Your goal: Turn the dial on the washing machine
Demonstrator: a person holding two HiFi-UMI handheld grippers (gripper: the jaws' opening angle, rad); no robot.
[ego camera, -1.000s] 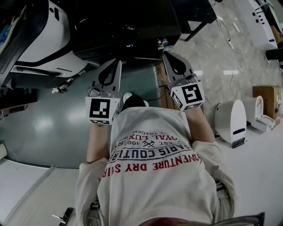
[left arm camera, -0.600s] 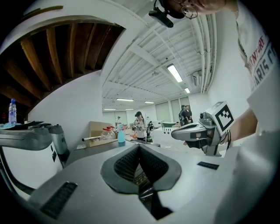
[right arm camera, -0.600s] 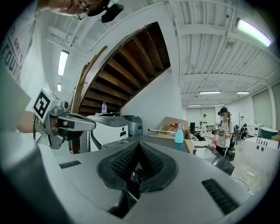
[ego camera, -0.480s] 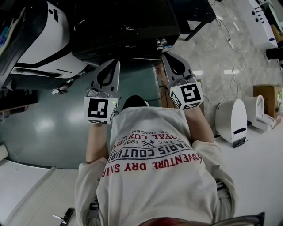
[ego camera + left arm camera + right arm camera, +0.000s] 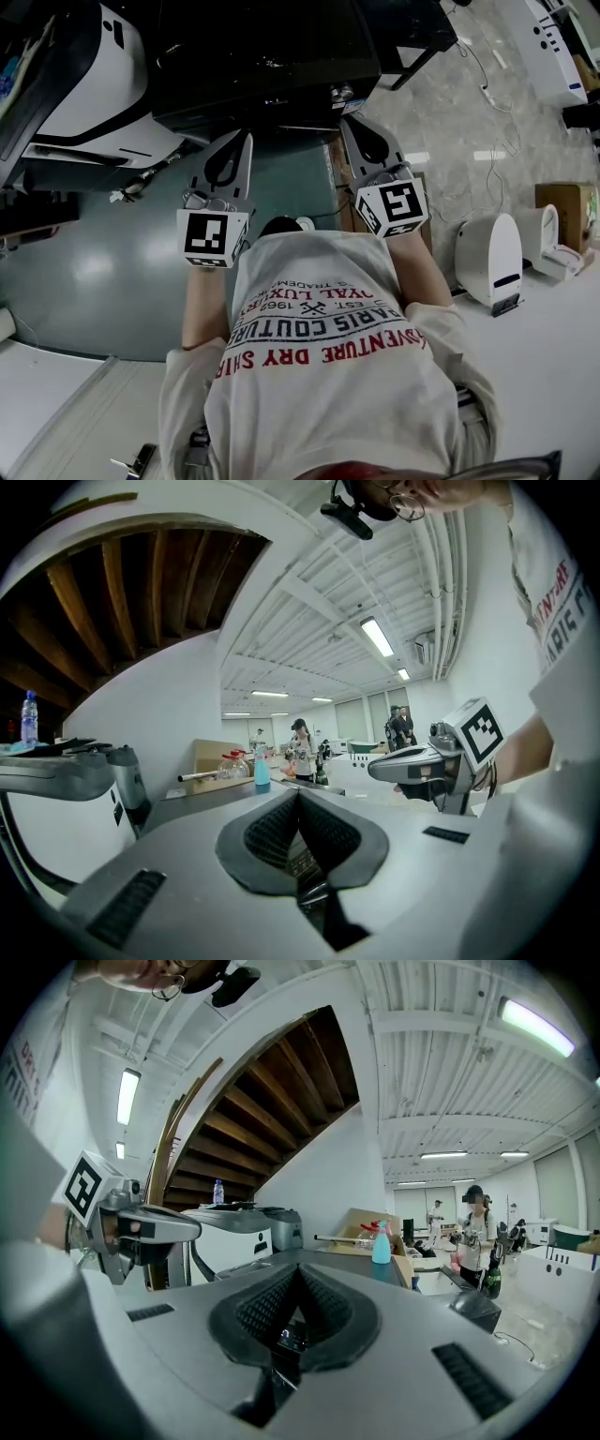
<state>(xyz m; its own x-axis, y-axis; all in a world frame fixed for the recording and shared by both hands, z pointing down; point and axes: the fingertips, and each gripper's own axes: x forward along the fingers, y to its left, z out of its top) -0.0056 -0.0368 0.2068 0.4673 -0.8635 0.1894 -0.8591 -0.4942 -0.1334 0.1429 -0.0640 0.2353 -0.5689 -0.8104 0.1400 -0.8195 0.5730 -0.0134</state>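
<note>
Dial (image 5: pixel 339 92) on washing machine (image 5: pixel 262 66) — just beyond right tool (image 5: pixel 349 120), jaws together.

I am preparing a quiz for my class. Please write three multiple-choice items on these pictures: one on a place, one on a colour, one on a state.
1. Where do the left gripper and the right gripper point?
A) at the black machine ahead
B) straight down
C) backwards

2. What colour is the spray bottle?
A) black
B) yellow
C) light blue

3. How do the right gripper's jaws stand?
A) wide apart
B) together, empty
C) closed on a cloth

Key: 1 A, the head view shows both tips aimed at the machine; 2 C, the right gripper view shows it light blue; 3 B, its tips meet with nothing between.
</note>
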